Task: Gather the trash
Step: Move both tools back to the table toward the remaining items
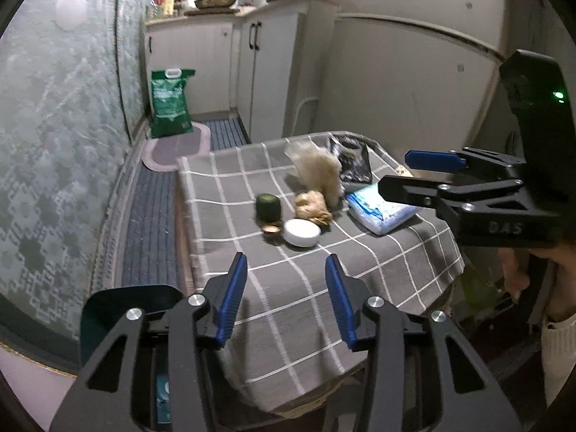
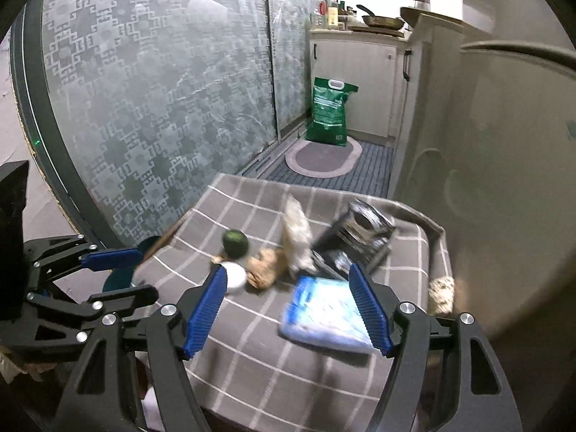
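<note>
A small table under a grey checked cloth [image 1: 252, 187] [image 2: 252, 367] holds loose items: a dark green round fruit [image 1: 268, 208] [image 2: 235, 242], a white round lid [image 1: 301, 232] [image 2: 235, 277], a crumpled brown paper ball [image 1: 312, 208] [image 2: 264, 264], a clear bag of pale stuff [image 1: 318, 169] [image 2: 297, 235], a black foil packet [image 1: 352, 160] [image 2: 363, 237] and a blue-white tissue pack [image 1: 381, 208] [image 2: 324, 315]. My left gripper [image 1: 286, 302] [image 2: 111, 273] is open and empty above the near cloth. My right gripper [image 2: 288, 311] [image 1: 396, 172] is open and empty, near the tissue pack.
A dark green bin [image 1: 129, 309] stands at the table's left, below my left gripper. A patterned frosted glass door [image 1: 54, 144] runs along the left. White cabinets [image 1: 273, 72], a green sack [image 1: 169, 102] and an oval mat [image 1: 176, 149] lie beyond. A wall [image 2: 504, 180] bounds the right.
</note>
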Available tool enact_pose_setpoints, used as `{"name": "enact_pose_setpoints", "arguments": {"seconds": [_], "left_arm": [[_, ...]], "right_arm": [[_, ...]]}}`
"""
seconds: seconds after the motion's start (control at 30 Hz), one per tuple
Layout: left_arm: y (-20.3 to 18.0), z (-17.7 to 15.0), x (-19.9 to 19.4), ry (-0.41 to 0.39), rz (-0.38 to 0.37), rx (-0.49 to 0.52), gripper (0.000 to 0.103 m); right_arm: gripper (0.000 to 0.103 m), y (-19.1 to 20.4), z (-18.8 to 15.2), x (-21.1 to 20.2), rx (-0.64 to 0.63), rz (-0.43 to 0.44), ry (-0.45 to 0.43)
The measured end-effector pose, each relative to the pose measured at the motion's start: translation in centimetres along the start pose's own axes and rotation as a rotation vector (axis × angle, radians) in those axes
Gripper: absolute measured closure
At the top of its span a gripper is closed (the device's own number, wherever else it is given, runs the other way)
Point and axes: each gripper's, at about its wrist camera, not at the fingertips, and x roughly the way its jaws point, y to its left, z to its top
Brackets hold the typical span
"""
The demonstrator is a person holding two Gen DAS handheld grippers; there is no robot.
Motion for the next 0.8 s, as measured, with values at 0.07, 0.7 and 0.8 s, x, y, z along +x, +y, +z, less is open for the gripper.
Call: {"name": "enact_pose_setpoints", "arguments": {"seconds": [0.07, 0.7, 0.8], "left_arm": [[-0.5, 0.2, 1.0, 0.021, -0.009, 0.001, 0.056], [-2.0, 2.3, 7.2, 0.106, 0.072, 0.009, 0.055], [-1.9, 2.4, 7.7, 0.104, 0.085, 0.019, 0.055]], "right_arm": [[0.032, -0.8, -0.5, -0.4, 0.008, -0.004, 0.000], [0.032, -5.7, -3.3, -2.0, 0.082, -0.019, 0.013], [0.032, -6.0, -3.6, -2.0, 0.080, -0.023, 0.018]]}}
